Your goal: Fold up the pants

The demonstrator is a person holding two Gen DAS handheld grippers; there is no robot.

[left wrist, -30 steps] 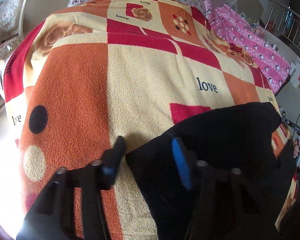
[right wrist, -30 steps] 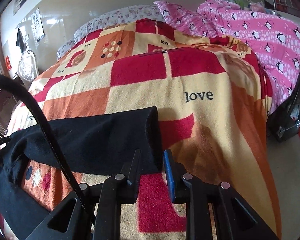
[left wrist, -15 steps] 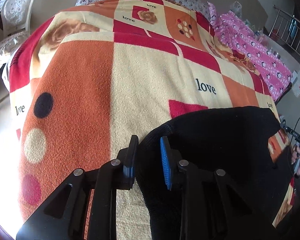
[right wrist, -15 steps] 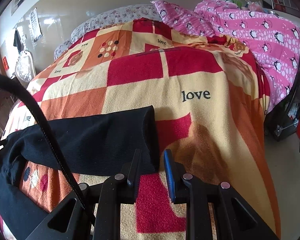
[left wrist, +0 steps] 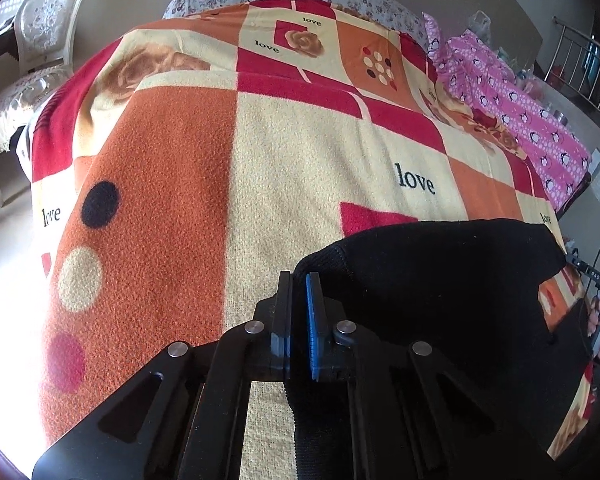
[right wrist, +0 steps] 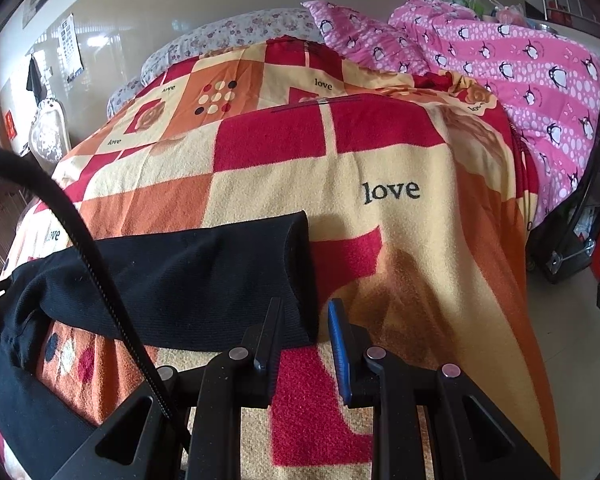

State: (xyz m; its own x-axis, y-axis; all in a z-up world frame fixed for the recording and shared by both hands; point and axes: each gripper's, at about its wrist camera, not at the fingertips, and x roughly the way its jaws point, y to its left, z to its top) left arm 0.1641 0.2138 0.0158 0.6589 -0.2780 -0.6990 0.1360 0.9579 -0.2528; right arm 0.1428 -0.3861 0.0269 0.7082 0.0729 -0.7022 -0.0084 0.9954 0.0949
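Note:
Black pants lie across the near part of a bed covered by an orange, red and cream blanket. My left gripper is shut on the left edge of the pants, with black fabric between its fingers. In the right wrist view the pants lie left of centre, one leg end by my right gripper. That gripper is open, its left finger over the leg's near corner and its right finger over bare blanket.
A pink penguin-print quilt is piled along the bed's right side. A white chair stands left of the bed. A black cable crosses the right wrist view. A dark frame stands right of the bed.
My left gripper has closed from wide open onto the pants' left edge. My right gripper has opened a little wider at the leg end.

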